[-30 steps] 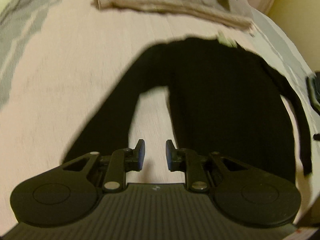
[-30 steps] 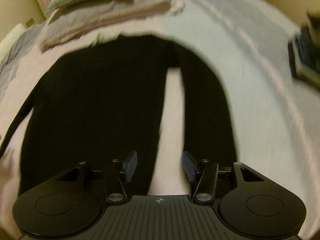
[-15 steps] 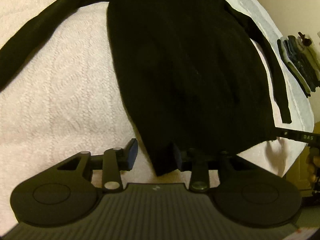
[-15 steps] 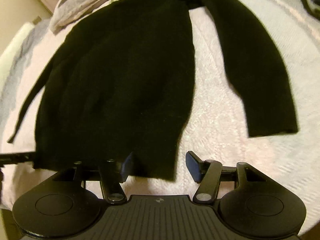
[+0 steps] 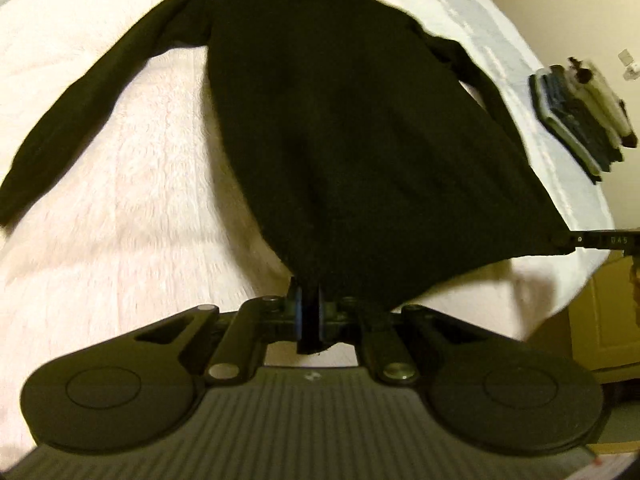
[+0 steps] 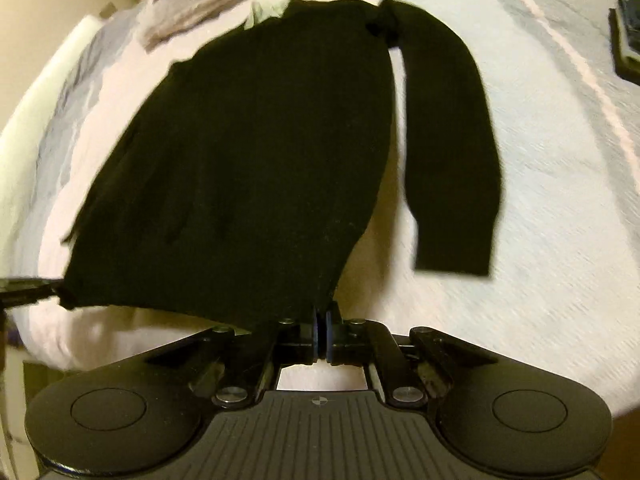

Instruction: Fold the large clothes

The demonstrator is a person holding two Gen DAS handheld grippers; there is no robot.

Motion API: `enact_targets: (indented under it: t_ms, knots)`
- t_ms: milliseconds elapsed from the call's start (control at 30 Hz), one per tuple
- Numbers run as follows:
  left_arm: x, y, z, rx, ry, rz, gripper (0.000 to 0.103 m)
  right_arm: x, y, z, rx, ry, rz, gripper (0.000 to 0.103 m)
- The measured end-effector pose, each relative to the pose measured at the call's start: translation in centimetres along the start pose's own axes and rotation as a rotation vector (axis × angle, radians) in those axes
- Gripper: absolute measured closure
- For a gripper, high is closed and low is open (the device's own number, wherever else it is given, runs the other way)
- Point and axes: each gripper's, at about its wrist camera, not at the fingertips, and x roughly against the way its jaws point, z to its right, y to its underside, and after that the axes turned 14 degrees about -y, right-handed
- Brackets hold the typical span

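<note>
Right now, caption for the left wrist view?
Left gripper shut on black sweater hem corner, garment spread across pale bedspread.

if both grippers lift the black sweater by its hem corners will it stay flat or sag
Likely sag: the black sweater is soft knit, and its hem already curves between the left gripper and right gripper, each shut on a corner. The sleeves lie loose on the bedspread, so they would probably dangle and trail. It looks light enough not to slip.
</note>
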Motion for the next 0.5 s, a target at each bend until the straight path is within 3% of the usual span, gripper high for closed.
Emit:
enact_targets:
  t_ms: [100,233,300,367,500]
  knots:
    - [0.4,2.3,0.9,0.001,0.023,-0.037,0.099,-1.3,1.6,1.1,-0.007,0.029,-0.049,0.103]
    - [-3.1,4.2,1.2,0.013,0.0,-0.093,0.099,-4.6,1.3,1.7,-0.027,0.045,-0.07,0.102]
    - [-4.2,4.4,0.6,0.018,0.006,-0.134,0.095,-5.0,0.8,1.4,-0.003,0.094,-0.078,0.091]
    - [-4.0,4.0,0.0,-0.007,-0.011,-0.145,0.095,-4.1,-0.2,1.2,0.001,0.128,-0.033,0.059]
    - [-1.7,2.3,-2.6,-0.039,-0.07,-0.094,0.093,-2.1,-3.7,2.0,-0.005,0.192,0.089,0.053]
